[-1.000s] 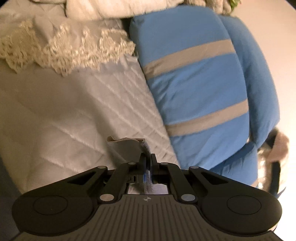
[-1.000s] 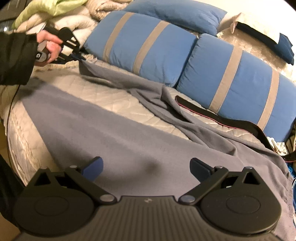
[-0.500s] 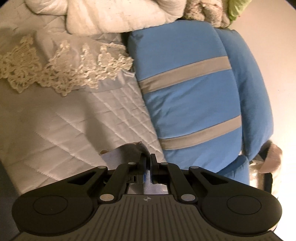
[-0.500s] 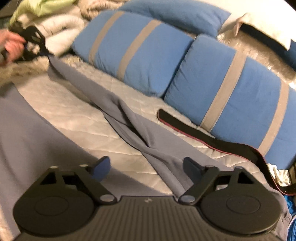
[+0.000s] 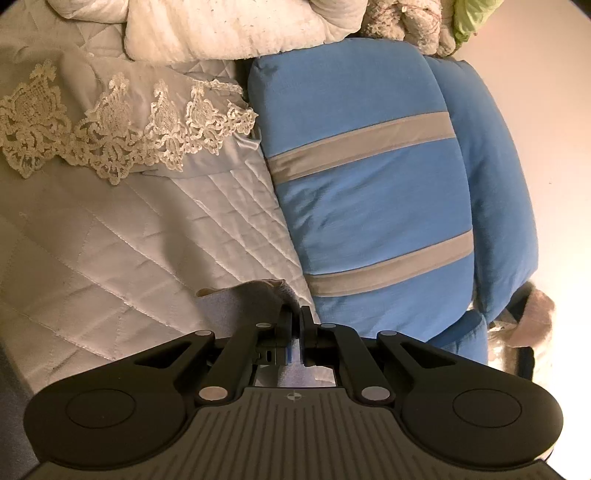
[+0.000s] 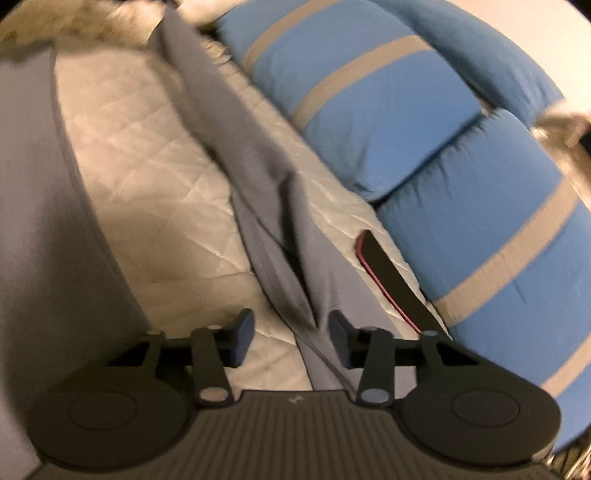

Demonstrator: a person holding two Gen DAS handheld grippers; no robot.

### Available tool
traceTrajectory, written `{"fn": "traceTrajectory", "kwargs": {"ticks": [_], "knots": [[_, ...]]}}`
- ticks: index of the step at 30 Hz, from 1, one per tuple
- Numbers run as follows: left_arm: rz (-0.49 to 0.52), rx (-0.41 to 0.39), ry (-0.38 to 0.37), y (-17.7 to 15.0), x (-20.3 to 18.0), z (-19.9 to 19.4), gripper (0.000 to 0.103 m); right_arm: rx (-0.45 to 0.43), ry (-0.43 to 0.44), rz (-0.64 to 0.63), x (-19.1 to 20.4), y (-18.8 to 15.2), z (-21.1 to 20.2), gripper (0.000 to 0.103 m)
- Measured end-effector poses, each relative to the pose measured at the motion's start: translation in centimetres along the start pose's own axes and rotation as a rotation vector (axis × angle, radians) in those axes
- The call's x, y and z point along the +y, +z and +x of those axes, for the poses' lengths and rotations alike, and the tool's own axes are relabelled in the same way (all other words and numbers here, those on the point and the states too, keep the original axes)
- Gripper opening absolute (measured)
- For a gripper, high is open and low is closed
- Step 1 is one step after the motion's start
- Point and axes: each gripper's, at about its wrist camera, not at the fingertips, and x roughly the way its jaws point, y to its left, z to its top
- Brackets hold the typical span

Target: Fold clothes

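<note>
A large grey cloth (image 6: 255,173) lies across the quilted bed, one edge pulled into a long taut band toward the upper left. My left gripper (image 5: 295,317) is shut on a corner of that grey cloth (image 5: 240,299), just above the bedspread beside a blue pillow. My right gripper (image 6: 291,325) hovers low over the band's bunched folds; its jaws are closing, with cloth lying between and under them, the pads not pressing on it. More grey cloth (image 6: 26,221) covers the bed at the left.
Blue pillows with grey stripes (image 6: 461,206) (image 5: 369,192) line the far side of the bed. A black strap with a red edge (image 6: 391,277) lies beside the cloth. A lace-trimmed cover (image 5: 122,125) and white bedding (image 5: 236,26) sit at the head end. Bare quilted bedspread (image 6: 147,184) shows between the cloth parts.
My right gripper swept to the right and lower along the cloth, rolled, and its jaws narrowed from wide open. The left gripper kept its hold in place.
</note>
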Motion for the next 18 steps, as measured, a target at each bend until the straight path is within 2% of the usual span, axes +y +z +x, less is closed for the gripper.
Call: {"fn": "traceTrajectory", "kwargs": {"ticks": [7,8,9,10,13,18], "knots": [[-0.011,-0.001,0.004,-0.1,0.1,0.2,0.003,0.037,0.031,-0.01,-0.5,0.8,2.0,0.037],[-0.009,-0.001,0.004,-0.1,0.0,0.2,0.003,0.042,0.036,-0.015,-0.5,0.8,2.1,0.032],[-0.008,-0.001,0.006,-0.1,0.1,0.2,0.003,0.044,0.038,-0.025,-0.5,0.8,2.1,0.01],[-0.007,-0.001,0.007,-0.1,0.1,0.1,0.003,0.046,0.041,-0.034,-0.5,0.8,2.0,0.005],[0.002,-0.004,0.011,0.0,-0.1,0.0,0.003,0.049,0.053,-0.054,-0.7,0.8,1.7,0.003],[0.019,-0.012,0.014,0.3,-0.7,-0.5,0.003,-0.026,0.076,0.059,-4.6,1.1,-2.0,0.003]]}}
